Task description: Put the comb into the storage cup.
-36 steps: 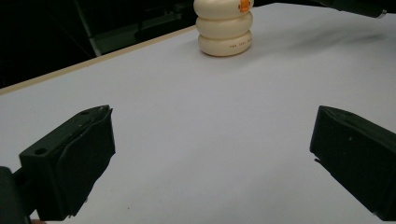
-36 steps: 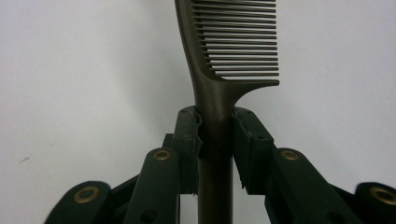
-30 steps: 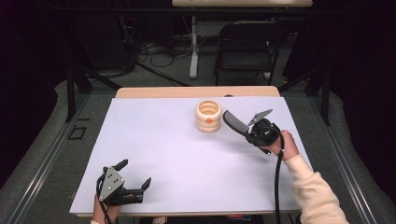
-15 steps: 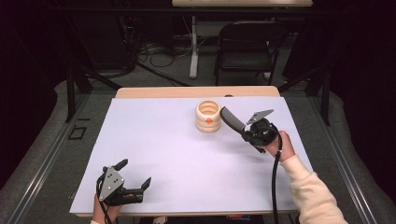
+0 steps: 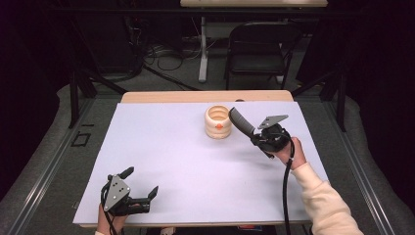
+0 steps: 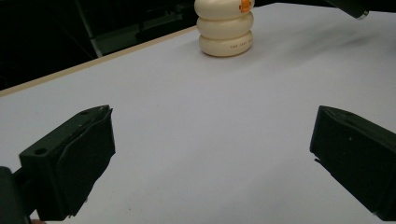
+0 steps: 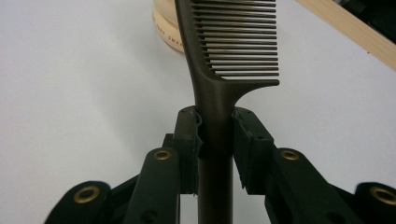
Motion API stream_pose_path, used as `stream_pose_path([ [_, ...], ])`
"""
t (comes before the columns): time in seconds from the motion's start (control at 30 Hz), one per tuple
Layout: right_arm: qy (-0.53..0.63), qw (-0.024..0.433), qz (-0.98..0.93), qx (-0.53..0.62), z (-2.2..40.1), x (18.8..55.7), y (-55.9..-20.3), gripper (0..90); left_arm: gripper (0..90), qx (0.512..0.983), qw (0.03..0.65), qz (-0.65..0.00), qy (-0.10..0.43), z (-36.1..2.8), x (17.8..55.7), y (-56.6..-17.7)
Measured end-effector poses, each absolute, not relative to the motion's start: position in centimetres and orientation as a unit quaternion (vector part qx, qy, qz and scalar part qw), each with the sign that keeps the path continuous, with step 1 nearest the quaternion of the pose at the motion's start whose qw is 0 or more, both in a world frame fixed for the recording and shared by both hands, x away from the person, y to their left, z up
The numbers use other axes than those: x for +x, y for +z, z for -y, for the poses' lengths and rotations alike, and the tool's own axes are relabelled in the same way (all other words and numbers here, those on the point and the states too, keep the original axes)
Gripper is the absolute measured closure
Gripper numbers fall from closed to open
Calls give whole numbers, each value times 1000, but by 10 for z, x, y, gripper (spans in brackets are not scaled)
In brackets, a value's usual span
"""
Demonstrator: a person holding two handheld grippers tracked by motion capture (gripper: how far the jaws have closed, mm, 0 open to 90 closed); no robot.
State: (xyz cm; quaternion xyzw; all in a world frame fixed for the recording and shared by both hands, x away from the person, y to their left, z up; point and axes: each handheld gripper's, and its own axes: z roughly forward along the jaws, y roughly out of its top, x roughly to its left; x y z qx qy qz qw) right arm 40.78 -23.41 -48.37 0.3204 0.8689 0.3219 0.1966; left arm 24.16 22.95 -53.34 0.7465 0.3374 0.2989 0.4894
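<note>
Comb (image 7: 219, 60) clamped by handle in right hand-held gripper (image 7: 217, 140), teeth end seemingly over holder (image 5: 218, 122).

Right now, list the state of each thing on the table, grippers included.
Comb: clamped by its handle in the right gripper, held above the table, teeth end toward the cup.
Cup: upright on the table, free of both grippers.
Right gripper: shut on the comb.
Left gripper: open, empty, low over the table.

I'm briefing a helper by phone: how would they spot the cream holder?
Start at the white table and look toward its far edge. The holder stands right of centre there, beside the comb in the right tongs: a cream stack of rounded rings with an orange mark.
</note>
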Motion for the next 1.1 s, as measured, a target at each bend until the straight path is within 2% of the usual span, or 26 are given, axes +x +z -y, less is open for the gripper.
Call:
stream_pose_path([
  [1.1,378,222,-843,312,228,411,-474,725,2,747,488,-339,299,-229,242,-534],
])
